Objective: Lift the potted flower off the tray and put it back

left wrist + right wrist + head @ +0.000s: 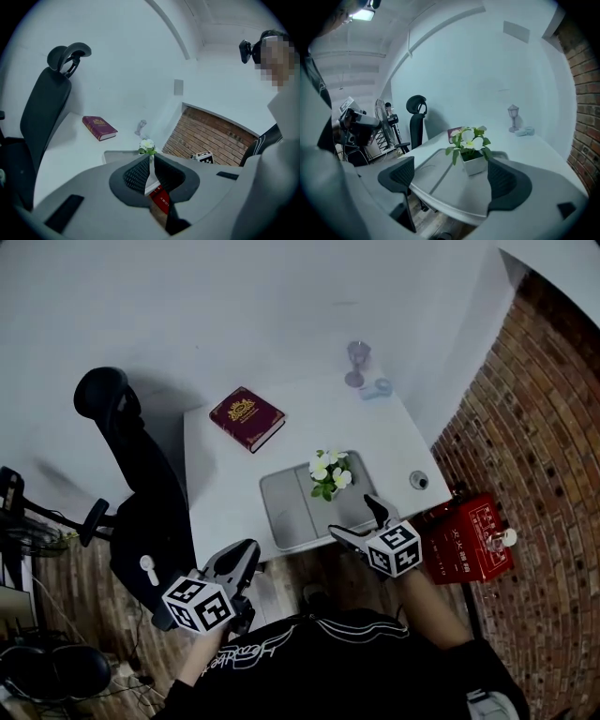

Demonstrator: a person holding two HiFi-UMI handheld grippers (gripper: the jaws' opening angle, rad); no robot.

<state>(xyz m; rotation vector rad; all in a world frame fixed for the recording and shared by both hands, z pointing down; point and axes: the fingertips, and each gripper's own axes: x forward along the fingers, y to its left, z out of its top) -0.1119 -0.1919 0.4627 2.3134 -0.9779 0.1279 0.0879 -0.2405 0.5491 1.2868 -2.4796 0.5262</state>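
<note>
The potted flower (330, 474), white blooms in a small white pot, stands in the right part of the grey tray (286, 507) on the white table. My right gripper (356, 521) is at the table's front edge, open wide, short of the pot. In the right gripper view the pot (474, 163) sits ahead of the right gripper (452, 176), nearer the right-hand finger, untouched. My left gripper (239, 561) hangs below the table's front left edge, shut and empty. From the left gripper (151, 171) the flower (147, 146) shows just above the fingertips, far off.
A maroon book (247, 416) lies at the table's back left. A small lantern (357, 362) and a pale blue item (377, 388) stand at the back. A black office chair (141, 484) stands left of the table, a red box (469, 538) on the floor by the brick wall.
</note>
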